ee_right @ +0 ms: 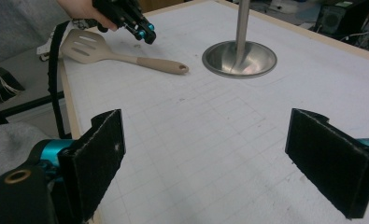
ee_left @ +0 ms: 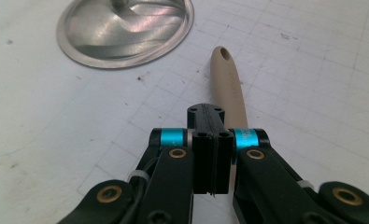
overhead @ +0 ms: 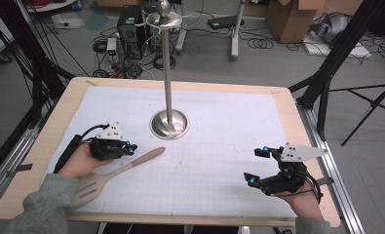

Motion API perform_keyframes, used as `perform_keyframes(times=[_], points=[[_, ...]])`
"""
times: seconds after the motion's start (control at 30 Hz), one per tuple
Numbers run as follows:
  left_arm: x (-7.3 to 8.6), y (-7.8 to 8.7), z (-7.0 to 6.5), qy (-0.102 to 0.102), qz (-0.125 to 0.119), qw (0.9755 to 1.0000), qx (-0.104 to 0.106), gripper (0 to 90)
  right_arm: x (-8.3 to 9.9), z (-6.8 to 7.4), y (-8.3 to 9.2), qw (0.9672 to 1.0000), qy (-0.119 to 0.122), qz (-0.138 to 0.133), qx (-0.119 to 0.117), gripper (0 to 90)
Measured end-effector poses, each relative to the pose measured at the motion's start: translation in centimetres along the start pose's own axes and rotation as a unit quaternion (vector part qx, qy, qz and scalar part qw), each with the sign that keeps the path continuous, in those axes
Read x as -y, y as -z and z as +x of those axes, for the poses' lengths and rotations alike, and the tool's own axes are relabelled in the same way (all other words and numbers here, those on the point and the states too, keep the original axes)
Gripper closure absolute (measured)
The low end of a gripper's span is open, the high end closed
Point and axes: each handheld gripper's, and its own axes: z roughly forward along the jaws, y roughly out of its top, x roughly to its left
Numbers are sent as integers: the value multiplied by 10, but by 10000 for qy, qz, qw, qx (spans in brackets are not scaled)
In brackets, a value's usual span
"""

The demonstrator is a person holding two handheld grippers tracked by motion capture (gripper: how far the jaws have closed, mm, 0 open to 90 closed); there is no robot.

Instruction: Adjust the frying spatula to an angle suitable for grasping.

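Note:
A beige slotted spatula (overhead: 117,171) lies flat on the white grid mat, blade toward the person, handle pointing at the steel stand. My left gripper (overhead: 131,146) hovers just above the handle's middle, jaws pressed together with nothing between them. In the left gripper view the handle (ee_left: 229,84) runs out from under the shut gripper (ee_left: 211,112). The right gripper view shows the spatula (ee_right: 126,58) and that left gripper (ee_right: 145,31) a little above it. My right gripper (overhead: 256,165) rests at the right of the mat, wide open (ee_right: 205,163) and empty.
A steel stand with a round base (overhead: 169,124) and tall pole (overhead: 167,63) rises at the mat's middle back; its base (ee_left: 126,32) lies just beyond the handle tip. The grid mat (overhead: 219,146) covers the wooden table (overhead: 58,122). Cables, boxes and tripod legs stand on the floor beyond.

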Motion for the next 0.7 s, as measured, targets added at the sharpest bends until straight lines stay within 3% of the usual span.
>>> perform_keyframes(times=[0.3, 0.53, 0.67, 0.7], points=[[3, 21, -7, 24, -288, 9996, -5, 704, -2, -5, -3, 10000, -4, -82, -33, 112], [3, 34, -14, 71, -500, 9987, 85, 444, -5, -8, -9, 9999, 7, -140, -99, 112], [6, 39, -16, 105, -444, 9990, 0, 236, -7, -8, -14, 9998, 22, -100, -160, 112], [8, 40, -16, 109, -402, 9991, 1, 233, -8, -8, -15, 9998, 34, -93, -171, 112]])
